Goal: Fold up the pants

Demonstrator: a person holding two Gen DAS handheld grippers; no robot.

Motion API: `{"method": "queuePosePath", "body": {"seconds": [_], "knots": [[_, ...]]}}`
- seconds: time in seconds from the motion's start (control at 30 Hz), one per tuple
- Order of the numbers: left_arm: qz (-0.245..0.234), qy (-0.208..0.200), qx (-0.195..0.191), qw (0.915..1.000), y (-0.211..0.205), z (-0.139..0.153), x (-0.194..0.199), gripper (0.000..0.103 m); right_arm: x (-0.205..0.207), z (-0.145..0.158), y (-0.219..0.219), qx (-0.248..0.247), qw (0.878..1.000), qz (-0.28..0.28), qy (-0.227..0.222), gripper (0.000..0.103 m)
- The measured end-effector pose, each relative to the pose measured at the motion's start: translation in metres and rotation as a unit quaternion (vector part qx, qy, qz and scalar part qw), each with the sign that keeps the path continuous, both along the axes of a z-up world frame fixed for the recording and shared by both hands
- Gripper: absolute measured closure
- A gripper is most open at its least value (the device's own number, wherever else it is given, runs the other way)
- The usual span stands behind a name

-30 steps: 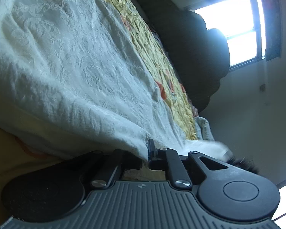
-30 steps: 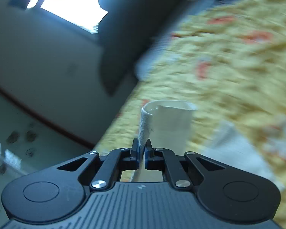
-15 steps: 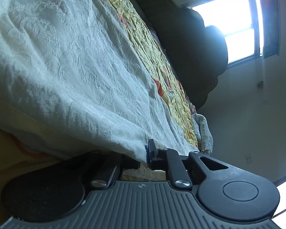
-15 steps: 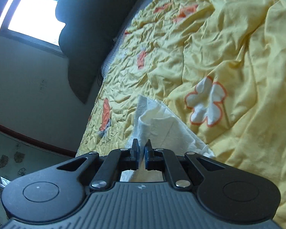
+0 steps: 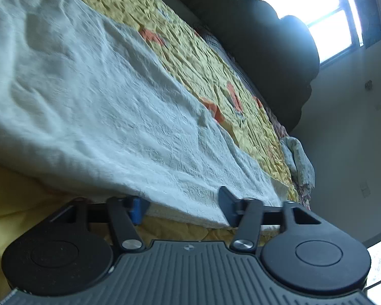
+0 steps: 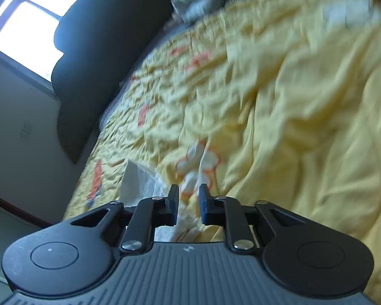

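The white textured pants (image 5: 109,106) lie flat on a yellow flowered bedspread (image 5: 203,58), filling the left and middle of the left wrist view. My left gripper (image 5: 182,207) is open at the cloth's near edge, which lies between its wide-apart fingers. In the right wrist view a corner of the white pants (image 6: 139,185) lies on the bedspread (image 6: 305,127) just left of my right gripper (image 6: 188,200). The right gripper is open and holds nothing; the cloth is below and beside its left finger.
A dark padded headboard (image 5: 266,50) stands at the far end of the bed under a bright window (image 5: 325,12). A rolled patterned blanket (image 5: 298,157) lies at the bed's edge. The floor (image 6: 2,228) shows left of the bed in the right wrist view.
Both grippers were shut on the white pants and have opened. The left fingers spread wide at the cloth edge. The right gripper let its corner drop onto the bedspread and shifted right.
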State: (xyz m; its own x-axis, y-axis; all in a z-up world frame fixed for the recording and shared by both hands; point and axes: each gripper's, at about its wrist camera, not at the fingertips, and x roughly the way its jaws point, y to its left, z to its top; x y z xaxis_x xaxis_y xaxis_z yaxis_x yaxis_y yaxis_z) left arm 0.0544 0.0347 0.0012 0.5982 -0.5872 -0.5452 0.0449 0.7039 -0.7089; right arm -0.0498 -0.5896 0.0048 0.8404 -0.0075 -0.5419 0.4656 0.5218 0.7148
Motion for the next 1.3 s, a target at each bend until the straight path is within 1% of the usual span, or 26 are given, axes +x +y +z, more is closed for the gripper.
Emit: {"method": "queuePosePath", "body": {"seconds": [0.07, 0.1, 0.13, 0.2, 0.27, 0.3, 0.4, 0.47, 0.53, 0.57, 0.63, 0.73, 0.77, 0.8, 0.83, 0.87, 0.9, 0.93, 1.0, 1.07, 1.1, 1.13, 1.17, 1.2, 1.23, 1.3], "knots": [[0.021, 0.001, 0.006, 0.9998, 0.007, 0.002, -0.009, 0.035, -0.002, -0.001, 0.012, 0.029, 0.998, 0.047, -0.001, 0.082], [0.034, 0.004, 0.004, 0.9994, 0.011, 0.001, -0.012, 0.035, -0.001, -0.005, 0.020, 0.044, 0.997, 0.065, 0.002, 0.077], [0.051, 0.012, -0.002, 0.9987, 0.016, -0.001, -0.013, 0.035, 0.002, -0.010, 0.027, 0.059, 0.995, 0.078, 0.006, 0.075], [0.092, 0.032, -0.032, 0.9948, 0.029, -0.007, -0.012, 0.035, 0.005, -0.023, 0.039, 0.081, 0.992, 0.093, 0.015, 0.073], [0.127, 0.055, -0.072, 0.9878, 0.038, -0.009, -0.011, 0.035, 0.008, -0.033, 0.047, 0.093, 0.991, 0.091, 0.027, 0.073], [0.137, 0.061, -0.077, 0.9857, 0.040, -0.008, -0.013, 0.034, 0.006, -0.035, 0.049, 0.098, 0.991, 0.086, 0.015, 0.073], [0.142, 0.068, -0.070, 0.9850, 0.043, -0.003, -0.027, 0.029, -0.001, -0.039, 0.049, 0.125, 0.989, 0.078, 0.006, 0.072], [0.137, 0.066, -0.061, 0.9866, 0.043, -0.005, -0.031, 0.028, -0.002, -0.043, 0.048, 0.139, 0.987, 0.076, -0.010, 0.063], [0.150, 0.060, -0.070, 0.9844, 0.045, -0.008, -0.029, 0.028, 0.000, -0.044, 0.050, 0.145, 0.987, 0.072, -0.024, 0.052], [0.157, 0.061, -0.071, 0.9831, 0.046, -0.008, -0.025, 0.028, 0.004, -0.042, 0.052, 0.142, 0.987, 0.073, -0.026, 0.049], [0.170, 0.061, -0.068, 0.9812, 0.043, -0.006, -0.020, 0.025, 0.014, -0.037, 0.058, 0.135, 0.987, 0.080, -0.026, 0.041], [0.172, 0.046, -0.052, 0.9827, 0.036, -0.005, -0.021, 0.024, 0.028, -0.034, 0.068, 0.133, 0.987, 0.093, -0.019, 0.040], [0.174, 0.036, -0.047, 0.9829, 0.035, -0.005, -0.022, 0.024, 0.031, -0.033, 0.069, 0.122, 0.988, 0.088, -0.017, 0.041], [0.180, 0.027, -0.039, 0.9825, 0.034, -0.005, -0.022, 0.028, 0.034, -0.033, 0.068, 0.116, 0.990, 0.081, -0.019, 0.043], [0.185, 0.023, -0.028, 0.9821, 0.034, -0.005, -0.020, 0.039, 0.035, -0.033, 0.068, 0.116, 0.991, 0.068, -0.022, 0.044], [0.191, 0.024, -0.014, 0.9812, 0.034, -0.004, -0.017, 0.046, 0.037, -0.033, 0.067, 0.108, 0.993, 0.051, -0.015, 0.057], [0.197, 0.029, 0.005, 0.9799, 0.035, -0.005, -0.013, 0.075, 0.040, -0.031, 0.068, 0.091, 0.995, 0.049, -0.007, 0.096], [0.201, 0.042, 0.029, 0.9783, 0.035, -0.006, -0.008, 0.091, 0.042, -0.029, 0.068, 0.080, 0.995, 0.056, -0.006, 0.096], [0.195, 0.046, 0.020, 0.9795, 0.043, -0.008, -0.008, 0.091, 0.039, -0.018, 0.069, 0.072, 0.995, 0.059, -0.026, 0.096], [0.184, 0.037, 0.028, 0.9818, 0.045, -0.001, -0.014, 0.091, 0.029, -0.005, 0.068, 0.060, 0.995, 0.061, -0.042, 0.096], [0.177, 0.029, 0.035, 0.9831, 0.045, 0.002, -0.018, 0.091, 0.025, -0.007, 0.067, 0.058, 0.995, 0.066, -0.037, 0.096], [0.170, 0.026, 0.045, 0.9841, 0.046, 0.002, -0.019, 0.091, 0.022, -0.015, 0.064, 0.061, 0.996, 0.068, -0.024, 0.096], [0.163, 0.029, 0.052, 0.9848, 0.046, -0.001, -0.019, 0.091, 0.021, -0.030, 0.059, 0.070, 0.996, 0.058, 0.002, 0.096], [0.161, 0.038, 0.054, 0.9848, 0.047, -0.008, -0.017, 0.091, 0.018, -0.044, 0.054, 0.092, 0.994, 0.060, 0.002, 0.097], [0.164, 0.033, 0.048, 0.9848, 0.048, -0.010, -0.017, 0.091, 0.014, -0.053, 0.050, 0.116, 0.991, 0.059, -0.019, 0.097], [0.148, 0.019, 0.071, 0.9862, 0.043, -0.006, -0.014, 0.090, 0.012, -0.053, 0.047, 0.127, 0.989, 0.059, -0.042, 0.093]]}}
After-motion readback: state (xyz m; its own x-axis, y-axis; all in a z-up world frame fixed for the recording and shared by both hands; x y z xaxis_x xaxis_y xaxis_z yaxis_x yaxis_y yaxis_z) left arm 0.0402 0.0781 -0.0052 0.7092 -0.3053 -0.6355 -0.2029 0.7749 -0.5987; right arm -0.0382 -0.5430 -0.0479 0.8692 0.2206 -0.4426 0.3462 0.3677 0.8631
